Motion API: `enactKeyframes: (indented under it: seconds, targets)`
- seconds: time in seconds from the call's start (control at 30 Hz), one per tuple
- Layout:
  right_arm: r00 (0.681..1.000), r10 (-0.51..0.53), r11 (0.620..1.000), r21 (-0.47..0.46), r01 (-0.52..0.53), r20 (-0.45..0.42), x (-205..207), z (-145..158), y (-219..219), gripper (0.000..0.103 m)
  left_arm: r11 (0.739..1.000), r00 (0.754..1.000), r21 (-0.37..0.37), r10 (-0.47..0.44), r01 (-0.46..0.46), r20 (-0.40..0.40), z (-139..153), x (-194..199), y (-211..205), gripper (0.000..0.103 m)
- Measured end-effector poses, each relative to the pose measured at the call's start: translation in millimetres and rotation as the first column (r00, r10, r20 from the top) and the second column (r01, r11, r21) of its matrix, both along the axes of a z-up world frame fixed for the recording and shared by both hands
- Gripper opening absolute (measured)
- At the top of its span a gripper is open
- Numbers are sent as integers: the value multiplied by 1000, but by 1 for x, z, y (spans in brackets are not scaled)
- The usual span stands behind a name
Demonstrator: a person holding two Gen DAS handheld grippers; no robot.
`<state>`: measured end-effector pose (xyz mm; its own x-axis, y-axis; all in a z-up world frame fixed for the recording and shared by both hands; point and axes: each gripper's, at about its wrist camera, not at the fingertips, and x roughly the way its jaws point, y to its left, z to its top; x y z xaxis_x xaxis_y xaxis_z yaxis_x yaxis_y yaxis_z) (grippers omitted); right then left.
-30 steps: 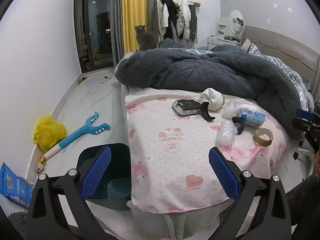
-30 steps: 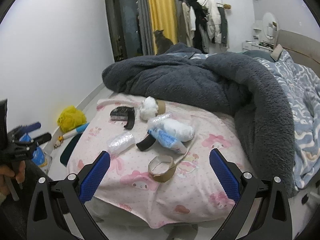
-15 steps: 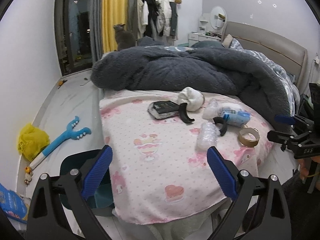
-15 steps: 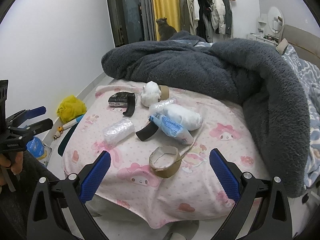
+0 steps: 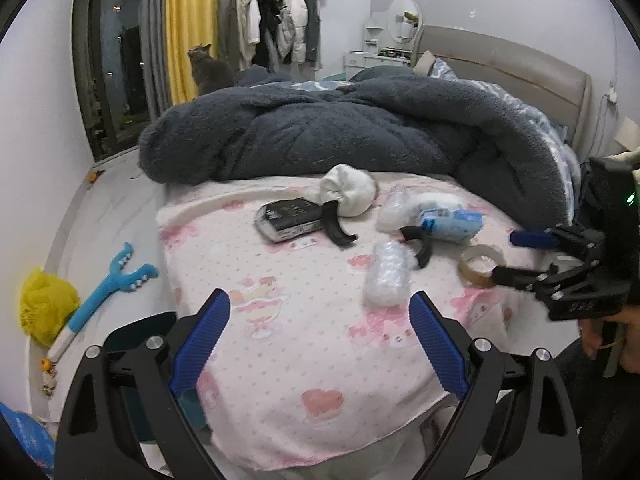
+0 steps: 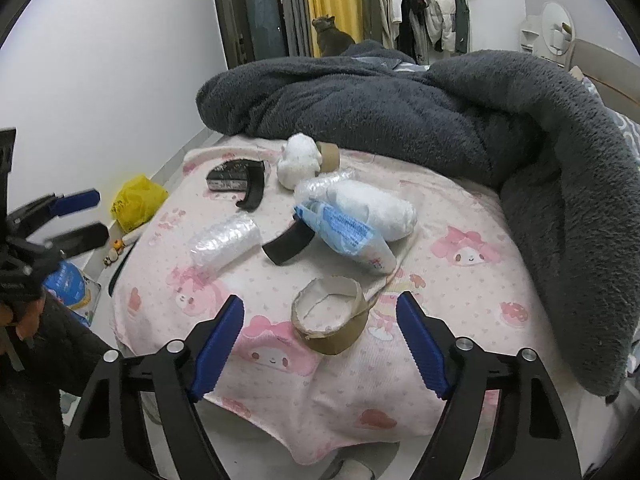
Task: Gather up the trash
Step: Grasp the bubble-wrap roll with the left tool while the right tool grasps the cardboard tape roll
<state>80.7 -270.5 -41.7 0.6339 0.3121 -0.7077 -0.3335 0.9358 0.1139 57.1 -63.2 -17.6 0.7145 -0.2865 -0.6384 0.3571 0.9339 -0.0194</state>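
Observation:
Trash lies on the pink bed sheet (image 5: pixel 304 360). A cardboard tape ring (image 6: pixel 330 320) sits just ahead of my right gripper (image 6: pixel 320 312), in line with the gap; the jaws are closing and the pads are clear of it. Beyond it lie a blue-white packet (image 6: pixel 348 236), a bubble-wrap bundle (image 6: pixel 224 242), black curved pieces (image 6: pixel 288 244), a black box (image 6: pixel 234 176) and a white wad (image 6: pixel 300 158). My left gripper (image 5: pixel 320 320) hangs open over the sheet's near corner with nothing in it, the bundle (image 5: pixel 386 276) ahead. A dark bin (image 5: pixel 136 344) stands on the floor below left.
A heaped grey duvet (image 5: pixel 360 136) covers the far half of the bed, with a cat (image 5: pixel 208 68) behind it. On the floor left of the bed lie a yellow bag (image 5: pixel 46 306), a blue toy (image 5: pixel 112 284) and a blue pack (image 6: pixel 68 284). The headboard (image 5: pixel 512 68) is at right.
My right gripper has sunk toward the tape ring and its jaws have narrowed. My left gripper has swung right over the bed, so the bin has slid toward the lower left.

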Motion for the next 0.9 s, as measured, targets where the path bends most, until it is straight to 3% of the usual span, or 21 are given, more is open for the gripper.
enactKeyframes:
  seconds: [0.07, 0.23, 0.7, 0.9]
  targets:
    - [1000, 3, 1000, -6, -3, -12, 2, -5, 1, 74, 1000, 1000, 2, -15, 15, -10, -2, 4, -2, 83]
    - [1000, 2, 1000, -26, -3, -30, 8, -15, 2, 67, 997, 995, 7, -81, 81, -56, -13, 18, -12, 76]
    - [997, -3, 1000, -29, 1, -78, 21, -30, 3, 48, 982, 974, -36, -191, 188, -119, -33, 45, -41, 67]
    - [998, -11, 1000, -10, 10, -69, 20, -26, -3, 48, 976, 962, -24, -218, 217, -165, -46, 56, -58, 63]
